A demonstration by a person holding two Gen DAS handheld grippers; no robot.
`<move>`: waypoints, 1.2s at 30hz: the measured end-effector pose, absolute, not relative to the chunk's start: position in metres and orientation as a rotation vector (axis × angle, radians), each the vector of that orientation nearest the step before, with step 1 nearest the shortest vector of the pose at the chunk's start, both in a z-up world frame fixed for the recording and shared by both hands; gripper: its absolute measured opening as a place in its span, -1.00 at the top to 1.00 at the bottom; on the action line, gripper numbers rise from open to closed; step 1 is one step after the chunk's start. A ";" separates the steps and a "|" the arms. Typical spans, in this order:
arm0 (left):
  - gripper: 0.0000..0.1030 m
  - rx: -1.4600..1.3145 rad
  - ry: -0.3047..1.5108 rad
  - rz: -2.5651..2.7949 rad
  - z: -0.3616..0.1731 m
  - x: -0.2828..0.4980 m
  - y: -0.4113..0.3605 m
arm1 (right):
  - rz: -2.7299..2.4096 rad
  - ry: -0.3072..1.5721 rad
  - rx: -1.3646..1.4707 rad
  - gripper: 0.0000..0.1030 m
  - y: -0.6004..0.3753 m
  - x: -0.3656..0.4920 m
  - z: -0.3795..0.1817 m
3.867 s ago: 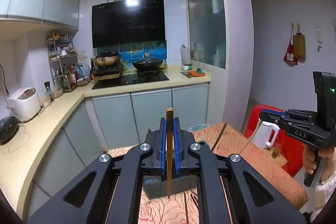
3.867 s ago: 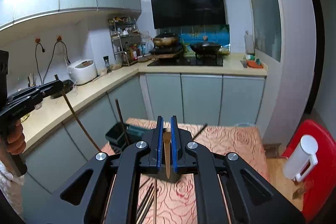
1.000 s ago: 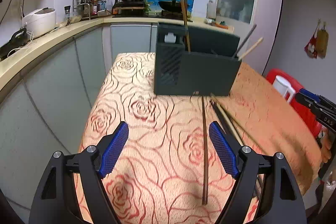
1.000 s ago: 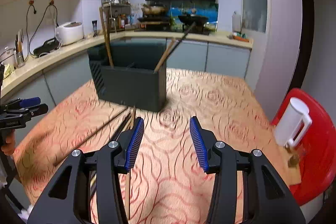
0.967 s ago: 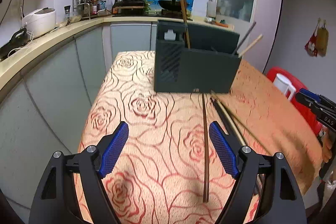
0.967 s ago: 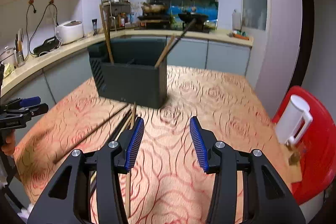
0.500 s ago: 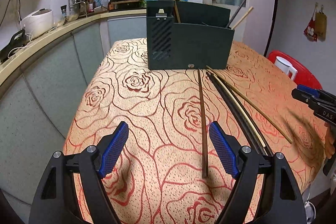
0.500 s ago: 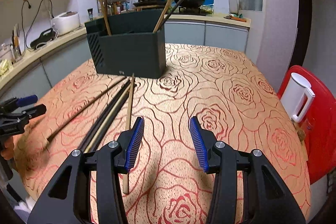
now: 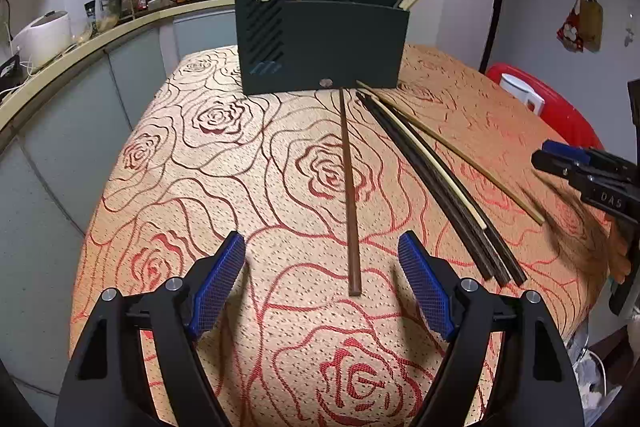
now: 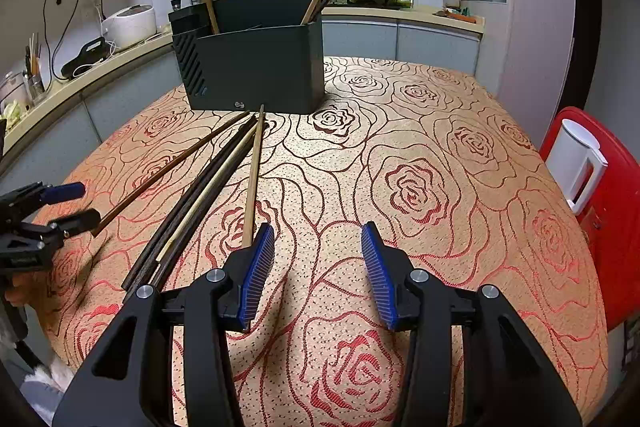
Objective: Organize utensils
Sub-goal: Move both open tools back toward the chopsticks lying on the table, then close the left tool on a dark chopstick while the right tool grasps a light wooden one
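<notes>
Both grippers empty over loose chopsticks
Left gripper (image 9: pixel 322 279) gapes wide astride the brown chopstick (image 9: pixel 349 187) lying before the utensil caddy (image 9: pixel 320 43); right gripper (image 10: pixel 318 273) half-open beside the bamboo chopstick (image 10: pixel 253 183): centre each stick, then pinch near its end

I see a rice cooker (image 10: pixel 130 20) on the counter (image 10: pixel 80 83) and a white jug (image 10: pixel 578 163) on a red stool (image 10: pixel 612 227).

The tabletop (image 9: pixel 192 163) left of the caddy (image 9: pixel 320 47) lies bare, open to any approach. In front of the caddy, loose chopsticks (image 9: pixel 432 179) fan across the cloth. Right of the caddy, cloth runs clear to a white jug (image 10: pixel 576 163).
</notes>
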State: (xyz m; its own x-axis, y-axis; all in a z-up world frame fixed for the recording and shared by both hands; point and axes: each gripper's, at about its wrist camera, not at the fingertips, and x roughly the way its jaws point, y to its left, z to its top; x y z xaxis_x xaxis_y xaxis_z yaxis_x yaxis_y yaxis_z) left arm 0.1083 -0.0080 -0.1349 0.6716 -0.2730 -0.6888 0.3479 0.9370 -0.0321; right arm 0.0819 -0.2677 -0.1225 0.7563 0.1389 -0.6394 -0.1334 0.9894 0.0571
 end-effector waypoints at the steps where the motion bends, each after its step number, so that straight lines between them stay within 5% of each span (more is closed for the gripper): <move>1: -0.48 0.107 0.760 -0.352 -0.136 0.108 -0.009 | 0.150 0.697 0.007 0.14 -0.267 0.081 -0.122; 6: -0.46 0.132 0.763 -0.375 -0.140 0.103 -0.017 | 0.155 0.699 0.001 0.14 -0.265 0.080 -0.123; 11: 0.04 0.164 0.763 -0.391 -0.144 0.098 -0.024 | 0.157 0.706 -0.009 0.14 -0.263 0.078 -0.126; 23: 0.87 0.176 0.738 -0.386 -0.144 0.100 -0.025 | 0.211 0.727 -0.033 0.14 -0.248 0.066 -0.137; 33: 0.87 0.171 0.738 -0.383 -0.144 0.100 -0.026 | 0.244 0.726 -0.078 0.16 -0.232 0.063 -0.147; 36: 0.87 0.168 0.740 -0.383 -0.144 0.100 -0.026 | 0.250 0.721 -0.076 0.30 -0.231 0.063 -0.147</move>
